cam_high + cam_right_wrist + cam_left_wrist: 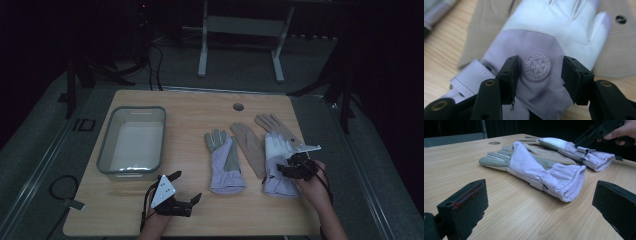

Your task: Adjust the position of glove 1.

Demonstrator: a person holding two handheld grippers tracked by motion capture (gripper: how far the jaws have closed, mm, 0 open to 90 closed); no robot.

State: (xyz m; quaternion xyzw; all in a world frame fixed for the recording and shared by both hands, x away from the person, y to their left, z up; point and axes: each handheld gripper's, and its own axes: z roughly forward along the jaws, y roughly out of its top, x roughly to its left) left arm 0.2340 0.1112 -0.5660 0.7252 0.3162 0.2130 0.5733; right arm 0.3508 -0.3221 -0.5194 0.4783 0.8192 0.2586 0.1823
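Note:
Two lilac-and-white gloves lie on the wooden table (190, 115). The left glove (225, 162) (536, 167) lies with its cuff toward me. My right gripper (289, 168) (537, 72) hovers over the back of the right glove (276, 150) (564, 30). It is open, its jaws standing either side of a round snowflake badge (537, 66) with nothing pressed between them. My left gripper (187, 186) (540, 206) rests near the table's front edge. It is wide open and points at the left glove's cuff, a short way from it.
Two beige gloves (250, 145) (275, 125) lie partly under the right lilac glove. A grey plastic bin (107, 150) stands at the table's left. A round cable hole (238, 106) sits near the far edge. A frame stands on the floor beyond.

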